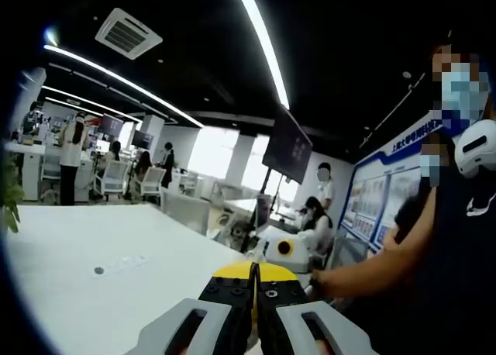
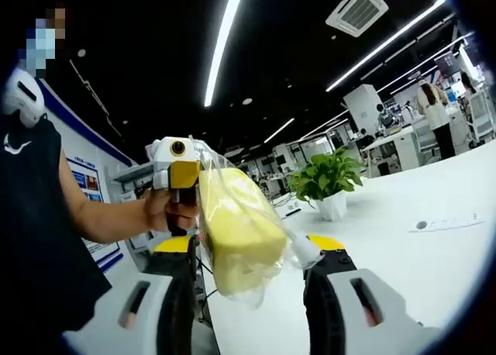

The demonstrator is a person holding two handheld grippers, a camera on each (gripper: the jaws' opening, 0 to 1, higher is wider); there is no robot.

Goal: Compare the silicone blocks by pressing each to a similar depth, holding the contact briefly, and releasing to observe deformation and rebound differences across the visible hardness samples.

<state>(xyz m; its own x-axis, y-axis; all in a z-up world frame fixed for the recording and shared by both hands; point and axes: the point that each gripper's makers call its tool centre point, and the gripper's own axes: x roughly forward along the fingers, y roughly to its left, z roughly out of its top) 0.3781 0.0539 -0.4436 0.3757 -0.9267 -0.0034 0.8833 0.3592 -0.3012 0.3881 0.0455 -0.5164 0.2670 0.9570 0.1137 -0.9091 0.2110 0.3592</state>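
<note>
Right gripper (image 2: 249, 293) spread wide, jaws rising from the bottom of the right gripper view on either side of a yellow silicone block (image 2: 239, 229) wrapped in a clear plastic bag (image 2: 298, 250). Block tilted, filling the gap between the jaws; whether either jaw truly touches it cannot be told, since the lower end of the bag hides the contact. Bag neck bunched toward the right jaw. Behind the block, the left gripper (image 2: 180, 169) seen from the front, gripped by a hand (image 2: 167, 209); its jaws hidden behind the block. In the left gripper view, the left gripper (image 1: 254, 293) pressed together, black jaws meeting along a thin seam, yellow body just behind, nothing visible between them. Lower parts of both grey jaws cut off by the frame edge. A forearm (image 1: 364, 270) reaching in from the right, its hand lost in shadow. White table (image 1: 93, 254) stretching away, with a small flat strip (image 1: 120, 265) too blurred to identify. Potted plant (image 2: 327, 180) standing on the white table further back in the right gripper view.
</note>
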